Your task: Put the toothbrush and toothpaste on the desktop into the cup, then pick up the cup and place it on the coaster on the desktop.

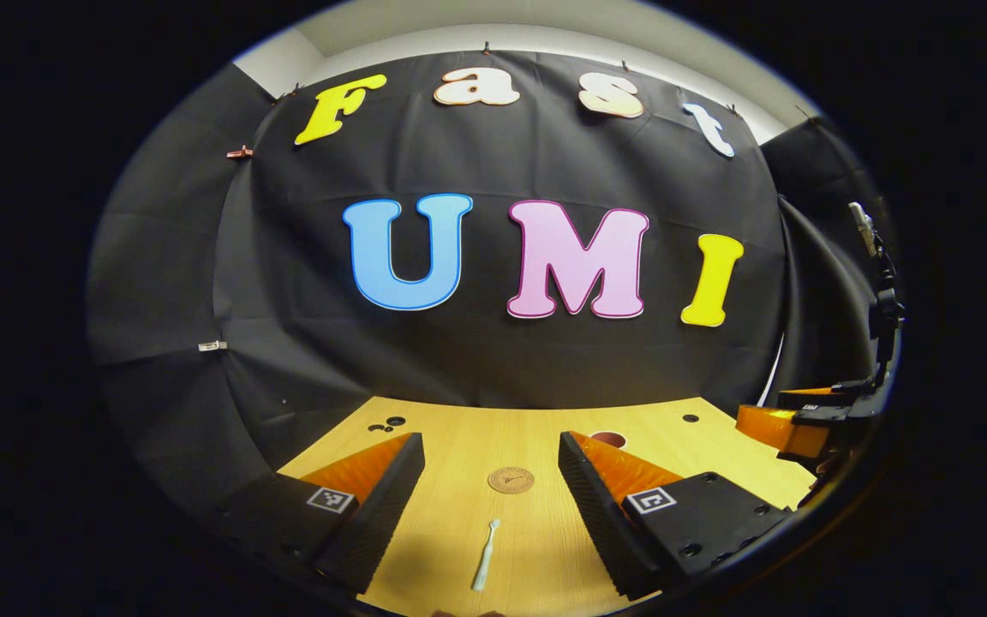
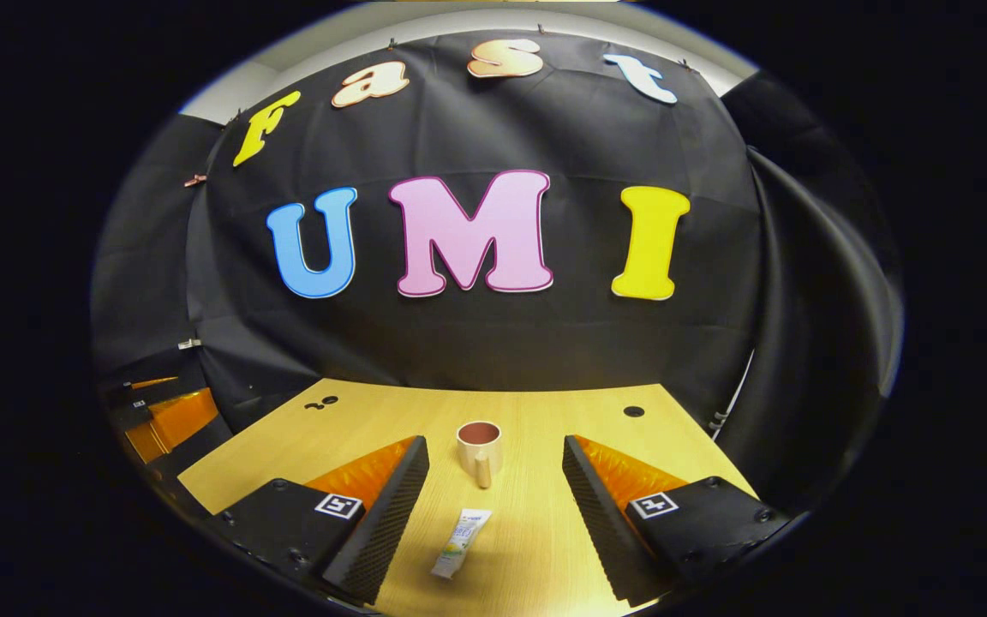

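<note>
Evidently nothing is being carried yet: the desktop is bearing every item. The left gripper and the right gripper are each hovering with fingers spread wide and gripping nothing, apparently lining up on their own targets. The cup is standing upright ahead of the right fingers, handle turned toward them, mouth open to receive. The coaster is lying beyond the left fingers. The toothpaste is lying flat between the right fingers; the toothbrush is lying between the left ones.
</note>
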Available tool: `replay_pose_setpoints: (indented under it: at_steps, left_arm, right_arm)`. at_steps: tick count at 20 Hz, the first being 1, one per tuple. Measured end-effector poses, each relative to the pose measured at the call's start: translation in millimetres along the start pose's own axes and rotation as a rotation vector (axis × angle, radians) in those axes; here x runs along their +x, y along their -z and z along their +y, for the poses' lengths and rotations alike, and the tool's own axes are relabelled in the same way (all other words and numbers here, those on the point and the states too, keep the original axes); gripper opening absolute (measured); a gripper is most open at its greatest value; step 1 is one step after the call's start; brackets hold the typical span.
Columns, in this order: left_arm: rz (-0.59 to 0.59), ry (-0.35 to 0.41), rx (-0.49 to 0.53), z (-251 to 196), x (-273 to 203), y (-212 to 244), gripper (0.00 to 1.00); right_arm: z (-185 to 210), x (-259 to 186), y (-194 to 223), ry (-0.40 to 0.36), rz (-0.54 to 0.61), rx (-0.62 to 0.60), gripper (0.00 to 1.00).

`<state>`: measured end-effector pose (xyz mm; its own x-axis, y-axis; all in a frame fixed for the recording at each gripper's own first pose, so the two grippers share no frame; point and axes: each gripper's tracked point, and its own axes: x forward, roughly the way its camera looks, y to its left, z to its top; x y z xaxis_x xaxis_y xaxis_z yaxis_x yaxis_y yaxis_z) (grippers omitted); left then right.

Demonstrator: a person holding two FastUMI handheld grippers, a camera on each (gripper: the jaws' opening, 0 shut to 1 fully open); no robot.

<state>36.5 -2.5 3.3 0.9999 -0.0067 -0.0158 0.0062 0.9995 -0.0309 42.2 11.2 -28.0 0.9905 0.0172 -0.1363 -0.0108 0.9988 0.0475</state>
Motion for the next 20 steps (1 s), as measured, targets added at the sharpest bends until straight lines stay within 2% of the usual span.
replay_pose_setpoints:
  at_steps: [5, 10, 20]
  left_arm:
    - [0.000, -0.047, -0.036, 14.7, 2.8, 1.5, 1.00]
    - [0.030, -0.114, -0.060, 31.3, -1.2, 16.3, 0.99]
    - [0.115, -0.267, -0.086, 64.5, -18.7, 52.5, 1.00]
  right_arm:
    - [9.6, 32.2, 13.5, -0.022, 0.112, -0.017, 0.97]
    - [24.0, 63.8, 60.7, -0.076, 0.306, -0.051, 0.97]
    - [37.4, 104.8, 158.3, -0.101, 0.609, -0.101, 0.98]
